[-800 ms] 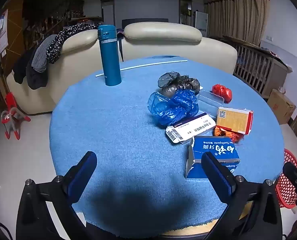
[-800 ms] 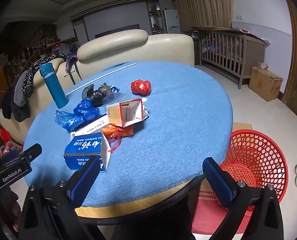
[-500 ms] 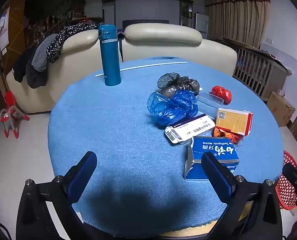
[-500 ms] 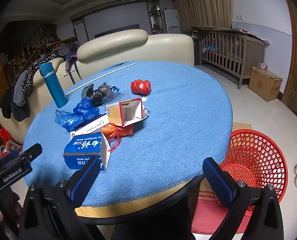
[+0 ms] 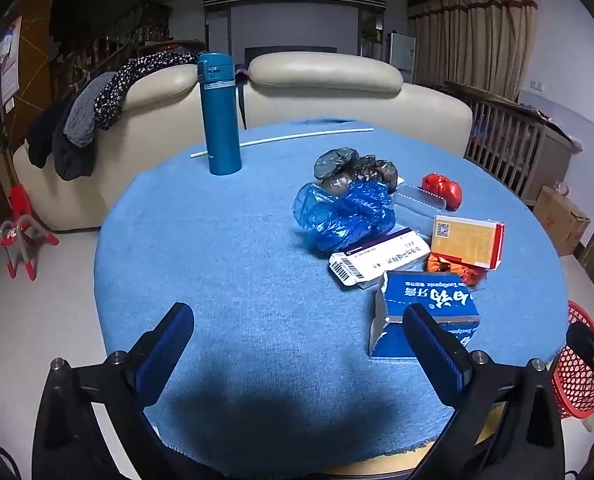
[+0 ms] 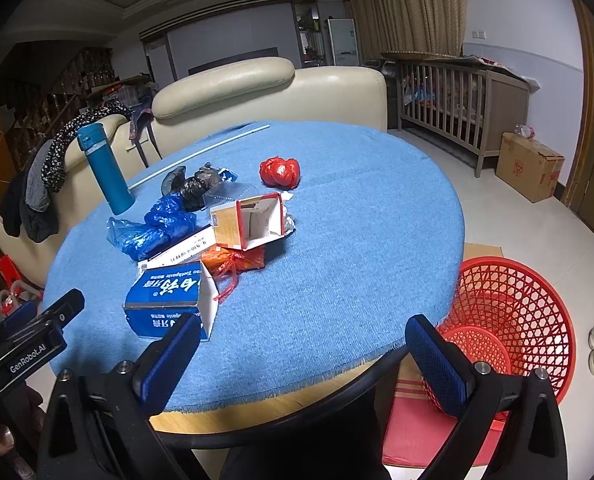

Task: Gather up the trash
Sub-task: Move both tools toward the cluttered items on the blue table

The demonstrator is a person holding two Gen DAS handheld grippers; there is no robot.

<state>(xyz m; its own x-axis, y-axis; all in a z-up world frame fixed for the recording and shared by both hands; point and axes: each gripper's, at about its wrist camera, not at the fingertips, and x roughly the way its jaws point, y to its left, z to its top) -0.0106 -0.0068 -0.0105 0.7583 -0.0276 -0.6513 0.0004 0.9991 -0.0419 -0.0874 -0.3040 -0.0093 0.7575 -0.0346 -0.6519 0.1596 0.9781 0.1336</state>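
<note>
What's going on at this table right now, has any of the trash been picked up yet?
Nothing is in hand yet. The left gripper and right gripper both hang open over the near edge of the round table, holding nothing. The trash sits in a cluster: a blue toothpaste box nearest, a white box, a blue plastic bag, a dark bag, an open yellow-and-red box and a red wad. The red basket on the floor looks empty.

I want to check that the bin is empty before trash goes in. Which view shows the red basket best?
The right wrist view: the red basket stands on the floor beside the table, its mesh wall and inside open to the camera, with a smaller red basket nested in it. The left wrist view catches only a sliver past the table edge.
</note>
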